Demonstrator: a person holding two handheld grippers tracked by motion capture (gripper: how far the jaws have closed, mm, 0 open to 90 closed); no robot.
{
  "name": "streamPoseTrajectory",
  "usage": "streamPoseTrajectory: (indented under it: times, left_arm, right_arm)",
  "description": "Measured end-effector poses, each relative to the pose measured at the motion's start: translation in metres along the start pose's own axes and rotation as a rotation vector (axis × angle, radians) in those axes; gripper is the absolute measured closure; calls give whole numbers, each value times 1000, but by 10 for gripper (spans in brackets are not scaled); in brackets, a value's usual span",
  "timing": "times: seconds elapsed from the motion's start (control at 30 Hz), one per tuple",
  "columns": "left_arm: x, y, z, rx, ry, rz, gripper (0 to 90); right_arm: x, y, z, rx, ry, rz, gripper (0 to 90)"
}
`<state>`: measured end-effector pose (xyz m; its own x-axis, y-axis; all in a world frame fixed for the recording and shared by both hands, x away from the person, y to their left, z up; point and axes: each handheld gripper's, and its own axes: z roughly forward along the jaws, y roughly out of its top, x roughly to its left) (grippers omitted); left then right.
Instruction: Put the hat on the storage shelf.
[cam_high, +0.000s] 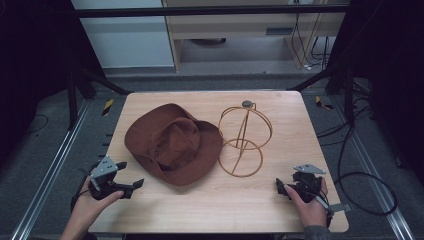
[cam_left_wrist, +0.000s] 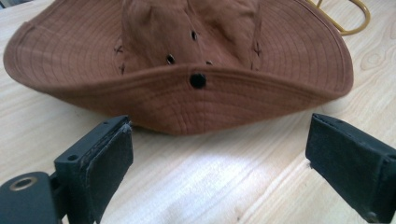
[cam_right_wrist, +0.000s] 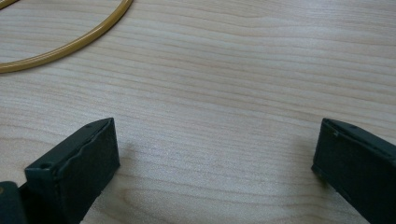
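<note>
Brown brimmed hat (cam_high: 172, 144) flat on table (cam_high: 280, 210), frame centre; wire hat stand (cam_high: 244, 137) bare beside it (hat not yet mounted). Left gripper (cam_high: 131, 186) and right gripper (cam_high: 278, 186): jaws spread, empty.

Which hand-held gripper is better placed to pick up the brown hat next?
Left. The left hand-held gripper is open and faces the hat, whose brim lies just ahead of its jaws. The right hand-held gripper, also open, faces bare table beside the base ring of the wire stand.
</note>
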<state>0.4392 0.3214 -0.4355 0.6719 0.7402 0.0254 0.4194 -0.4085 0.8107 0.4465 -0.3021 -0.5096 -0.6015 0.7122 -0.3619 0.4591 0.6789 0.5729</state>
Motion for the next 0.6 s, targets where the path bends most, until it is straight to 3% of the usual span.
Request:
streamPoseTrajectory:
  times: [0.23, 0.47, 0.57, 0.6]
  left_arm:
    - [-6, 42, 16, 73, -28, 92, 75]
    - [-10, 78, 40, 111, -78, 114, 48]
    - [-9, 86, 44, 122, -77, 120, 46]
    - [-8, 94, 47, 139, -67, 140, 45]
  right_arm:
    - [0, 0, 0, 0, 1, -1, 5]
    - [0, 0, 0, 5, -1, 0, 4]
    - [0, 0, -1, 5, -2, 0, 4]
    - [0, 0, -1, 6, -3, -1, 4]
